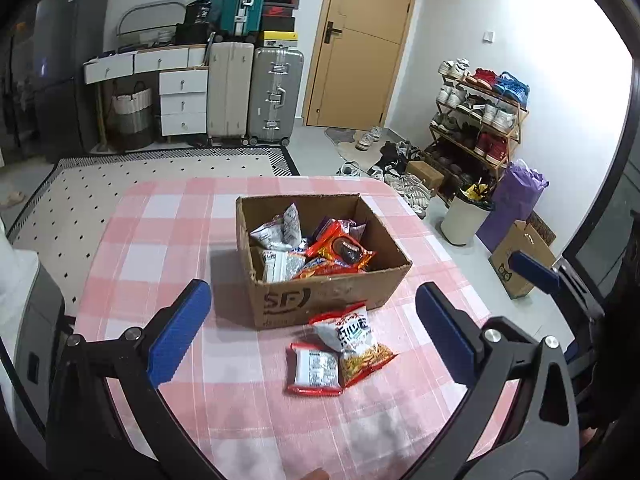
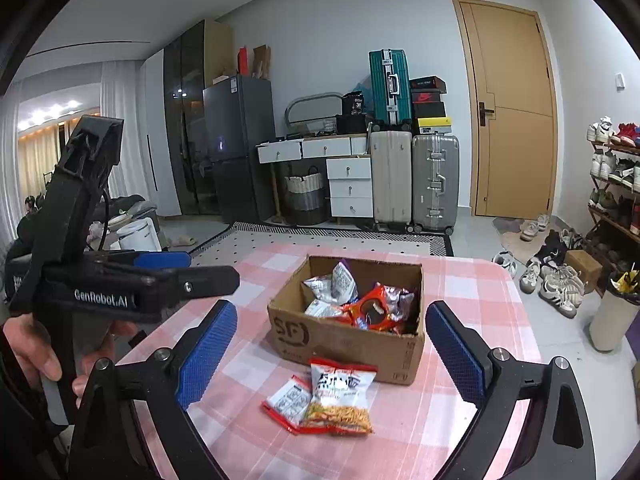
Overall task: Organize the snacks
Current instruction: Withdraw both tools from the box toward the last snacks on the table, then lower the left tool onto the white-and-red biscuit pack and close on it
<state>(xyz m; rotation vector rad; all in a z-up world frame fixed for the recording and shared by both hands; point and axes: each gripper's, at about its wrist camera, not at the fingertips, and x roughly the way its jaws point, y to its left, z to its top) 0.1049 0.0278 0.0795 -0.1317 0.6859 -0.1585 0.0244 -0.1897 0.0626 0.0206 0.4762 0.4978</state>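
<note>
Both the left gripper (image 1: 312, 332) and right gripper (image 2: 332, 356) are spread wide, holding nothing; the noodle packet (image 2: 340, 400) looks light, crinkly, best pinched at its sealed edge

A cardboard box (image 1: 320, 276) sits mid-table (image 1: 168, 240) with snack packets (image 1: 316, 246) in it. At the box's six o'clock, just beside its front wall, two packets (image 1: 340, 354) lie overlapping on the table. Suitcases (image 1: 256, 92) stand beyond at twelve o'clock, a shoe rack (image 1: 478, 120) at two.
</note>
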